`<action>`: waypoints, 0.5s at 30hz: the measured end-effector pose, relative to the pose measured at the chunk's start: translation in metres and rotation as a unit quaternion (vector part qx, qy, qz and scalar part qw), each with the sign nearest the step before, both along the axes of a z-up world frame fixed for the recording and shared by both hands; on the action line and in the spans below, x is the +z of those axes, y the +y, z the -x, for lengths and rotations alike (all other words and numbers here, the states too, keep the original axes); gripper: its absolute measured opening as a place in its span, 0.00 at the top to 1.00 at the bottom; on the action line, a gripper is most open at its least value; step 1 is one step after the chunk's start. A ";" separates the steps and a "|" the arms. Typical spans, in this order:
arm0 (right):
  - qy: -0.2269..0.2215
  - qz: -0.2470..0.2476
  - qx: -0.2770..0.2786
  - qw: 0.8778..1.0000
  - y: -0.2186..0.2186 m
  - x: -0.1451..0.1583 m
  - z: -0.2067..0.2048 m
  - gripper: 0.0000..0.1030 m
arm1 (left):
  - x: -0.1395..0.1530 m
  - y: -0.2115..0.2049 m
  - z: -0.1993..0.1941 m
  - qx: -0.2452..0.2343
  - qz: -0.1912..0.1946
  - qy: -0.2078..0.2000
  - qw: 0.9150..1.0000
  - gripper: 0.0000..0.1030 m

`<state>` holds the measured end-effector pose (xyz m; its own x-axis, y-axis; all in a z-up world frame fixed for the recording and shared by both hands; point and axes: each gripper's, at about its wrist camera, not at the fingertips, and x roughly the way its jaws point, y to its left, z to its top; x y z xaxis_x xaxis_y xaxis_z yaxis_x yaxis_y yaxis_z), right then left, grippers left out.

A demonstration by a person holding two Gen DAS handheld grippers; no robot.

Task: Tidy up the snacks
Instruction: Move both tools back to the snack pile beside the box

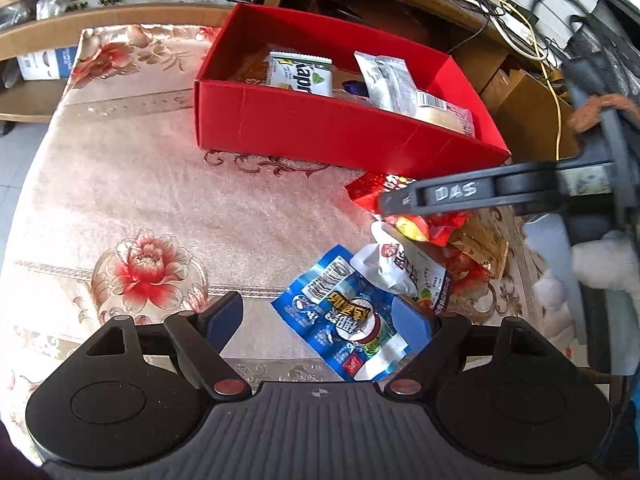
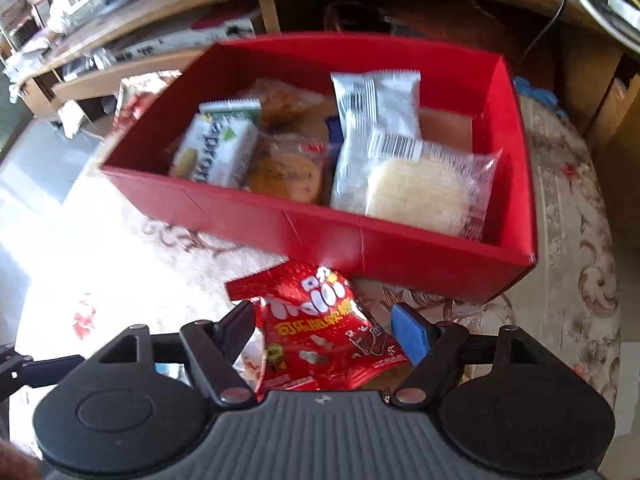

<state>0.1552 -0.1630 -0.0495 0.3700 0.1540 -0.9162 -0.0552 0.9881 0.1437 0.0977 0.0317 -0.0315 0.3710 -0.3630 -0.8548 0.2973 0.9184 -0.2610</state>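
Red cardboard box [image 2: 320, 236], already half-filled with wrapped snacks, sat just beyond my right tongs [image 2: 324, 326], whose jaws stood apart around a crinkled red foil packet [image 2: 320, 328]. My left tongs [image 1: 320, 320], likewise apart, bracketed a blue plastic packet [image 1: 344, 320], both poised for lifting in.

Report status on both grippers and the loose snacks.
Both grippers open, left gripper over blue packet, right gripper astride red packet. Red box unobstructed.
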 end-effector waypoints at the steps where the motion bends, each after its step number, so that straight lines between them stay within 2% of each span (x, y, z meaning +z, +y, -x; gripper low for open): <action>1: 0.004 0.001 0.005 1.000 0.003 -0.003 -0.002 0.27 | 0.000 -0.001 0.000 -0.002 -0.001 0.000 1.000 0.16; 3: 0.005 0.002 0.023 1.000 0.010 -0.008 -0.002 0.26 | -0.002 -0.002 0.001 -0.004 -0.003 0.002 1.000 0.16; 5: 0.000 0.021 0.025 0.999 0.014 -0.008 -0.001 0.34 | -0.003 -0.001 0.000 -0.004 -0.004 0.004 1.000 0.16; 8: 0.001 0.006 0.022 1.000 0.012 -0.004 0.005 0.40 | -0.002 0.001 0.001 -0.002 -0.003 0.002 1.000 0.16; 14: -0.013 -0.010 0.026 1.000 0.007 0.021 0.048 0.46 | -0.003 -0.006 0.006 -0.016 -0.009 0.002 1.000 0.16; 15: -0.019 -0.017 0.024 0.999 0.005 0.027 0.056 0.55 | -0.004 -0.008 0.007 -0.018 -0.011 0.002 1.000 0.16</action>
